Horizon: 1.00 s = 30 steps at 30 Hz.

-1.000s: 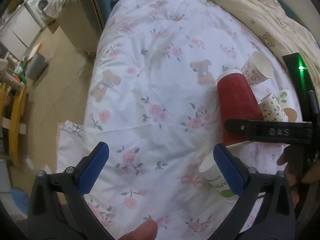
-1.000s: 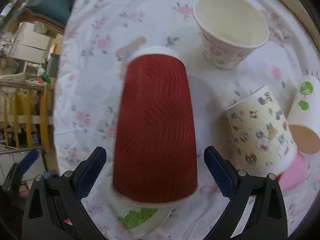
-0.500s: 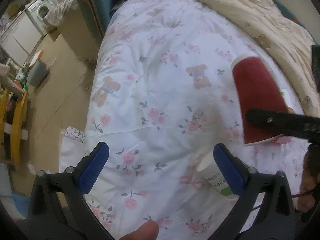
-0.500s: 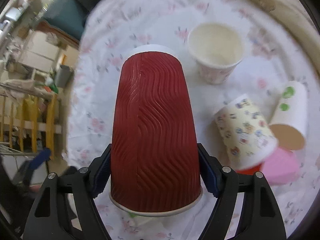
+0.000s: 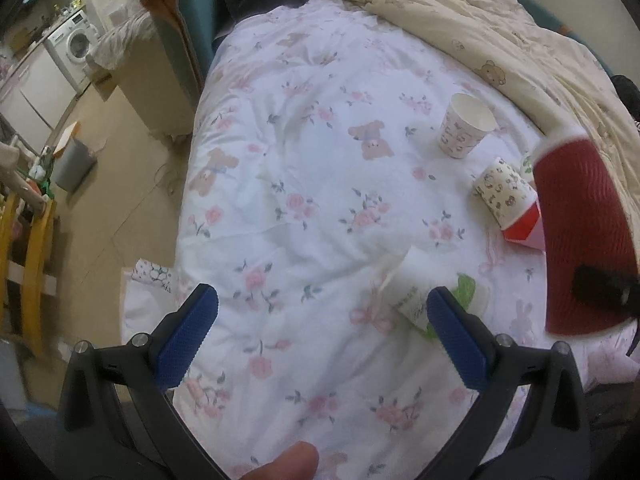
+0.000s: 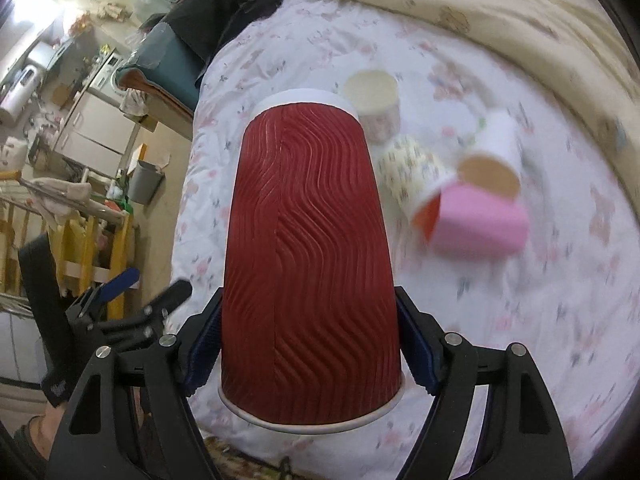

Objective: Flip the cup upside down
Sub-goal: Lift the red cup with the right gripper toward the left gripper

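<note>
Above the floral bedspread (image 5: 320,184), well clear of the fabric, the red ribbed cup (image 6: 310,264) is clamped between the blue fingers (image 6: 206,354) of the right gripper (image 6: 310,354), which pinch it from both sides just above its rolled white rim. The cup's wide mouth faces the camera and its white base points away, toward the far end of the bed. Seen from the left wrist view, the same red cup (image 5: 582,236) hangs at the right margin, one black finger crossing its lower wall.

Beyond the red cup lies a cluster of paper cups: an upright patterned cup (image 5: 464,126) with its mouth open, a second patterned cup (image 5: 504,194) tipped on its side, and against that one a pink cup (image 6: 478,222) also on its side. A white cup with green dots (image 6: 494,152) lies just past the pink one, brown interior showing; this side of the right wrist view is blurred. Nearer than the red cup, a white cup with green print (image 5: 432,296) lies on its side on the bedspread.

Left of the red cup, the left gripper (image 5: 320,336) hovers low with its fingers (image 5: 188,336) spread wide and nothing between them, over bare bedspread. The bed's left edge drops to the floor; a cream quilt (image 5: 500,28) bounds the far right.
</note>
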Each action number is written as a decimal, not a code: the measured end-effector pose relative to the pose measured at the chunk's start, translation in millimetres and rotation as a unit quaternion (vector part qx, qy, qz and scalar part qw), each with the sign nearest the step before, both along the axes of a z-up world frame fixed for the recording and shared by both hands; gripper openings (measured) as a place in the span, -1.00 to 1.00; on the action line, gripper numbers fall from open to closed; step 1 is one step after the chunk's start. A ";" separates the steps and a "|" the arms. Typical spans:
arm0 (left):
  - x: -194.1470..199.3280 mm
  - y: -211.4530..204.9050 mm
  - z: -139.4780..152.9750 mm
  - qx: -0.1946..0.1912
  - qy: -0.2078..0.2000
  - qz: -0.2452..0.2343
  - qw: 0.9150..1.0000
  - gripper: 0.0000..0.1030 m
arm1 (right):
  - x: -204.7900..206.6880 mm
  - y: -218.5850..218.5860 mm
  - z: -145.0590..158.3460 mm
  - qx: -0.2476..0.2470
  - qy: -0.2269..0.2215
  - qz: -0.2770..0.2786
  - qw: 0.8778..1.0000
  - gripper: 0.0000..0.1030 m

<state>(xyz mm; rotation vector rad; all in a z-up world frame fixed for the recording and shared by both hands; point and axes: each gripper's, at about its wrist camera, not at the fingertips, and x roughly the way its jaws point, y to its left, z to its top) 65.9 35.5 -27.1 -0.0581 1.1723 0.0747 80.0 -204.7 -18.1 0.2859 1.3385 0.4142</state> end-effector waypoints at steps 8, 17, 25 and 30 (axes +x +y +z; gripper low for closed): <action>-36.6 0.8 -7.6 -0.013 0.006 0.008 1.000 1.00 | -58.8 -5.5 -25.3 0.020 0.037 -0.011 0.999 0.55; -58.5 -5.4 -22.4 -0.019 0.020 0.012 1.000 1.00 | -99.3 11.2 -74.4 0.026 0.101 -0.006 0.995 0.56; -58.0 -3.1 -27.2 -0.018 0.019 0.021 0.999 1.00 | -95.3 21.7 -103.2 0.012 0.124 -0.010 0.992 0.58; -55.9 -1.7 -33.6 -0.025 0.030 0.026 0.999 1.00 | -94.3 20.6 -106.0 0.024 0.136 -0.014 0.990 0.62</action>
